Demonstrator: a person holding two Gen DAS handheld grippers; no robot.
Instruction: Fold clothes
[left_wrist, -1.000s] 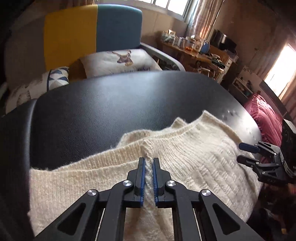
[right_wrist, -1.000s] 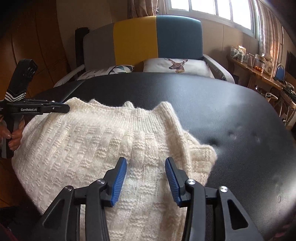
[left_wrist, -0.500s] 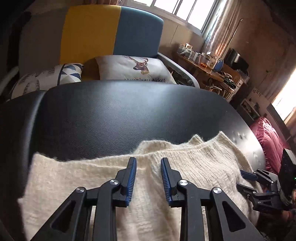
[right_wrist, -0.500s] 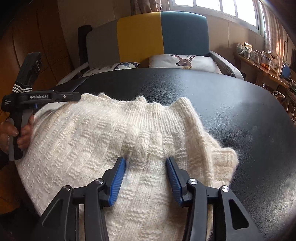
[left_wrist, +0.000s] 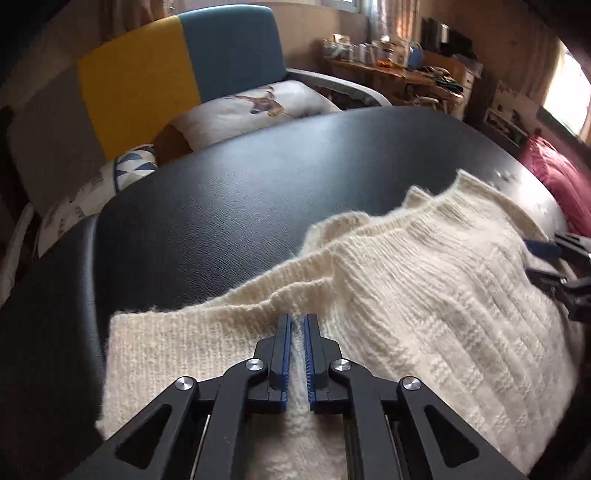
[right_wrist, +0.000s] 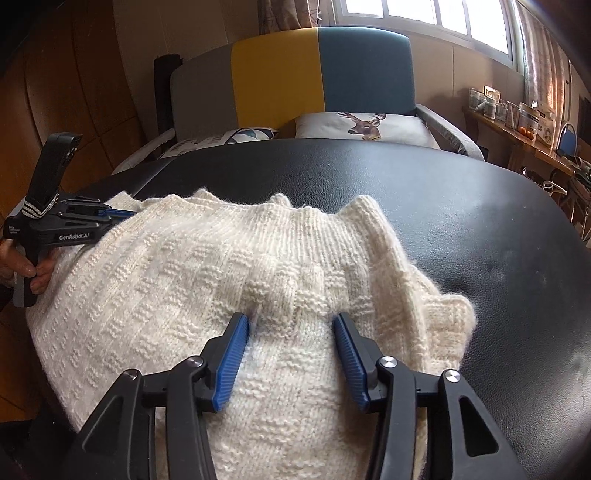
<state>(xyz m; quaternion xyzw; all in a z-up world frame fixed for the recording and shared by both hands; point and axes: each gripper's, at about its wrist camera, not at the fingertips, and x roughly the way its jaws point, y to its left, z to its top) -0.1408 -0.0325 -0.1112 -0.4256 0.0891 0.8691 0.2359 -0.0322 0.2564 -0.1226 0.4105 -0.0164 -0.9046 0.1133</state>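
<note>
Left wrist view: half a second ago the left gripper (left_wrist: 297, 328) stood parted over the knit; now it is clenched, a ridge of cream sweater (left_wrist: 424, 295) pinched between the blue pads (left_wrist: 283, 354). The sweater lies spread on the black table (left_wrist: 221, 199), near its front edge.

Right wrist view: little changed. The right gripper (right_wrist: 291, 332) is spread wide, pads resting on the sweater (right_wrist: 184, 280), grasping nothing. A hand (right_wrist: 22, 266) holds the left gripper's handle.
</note>
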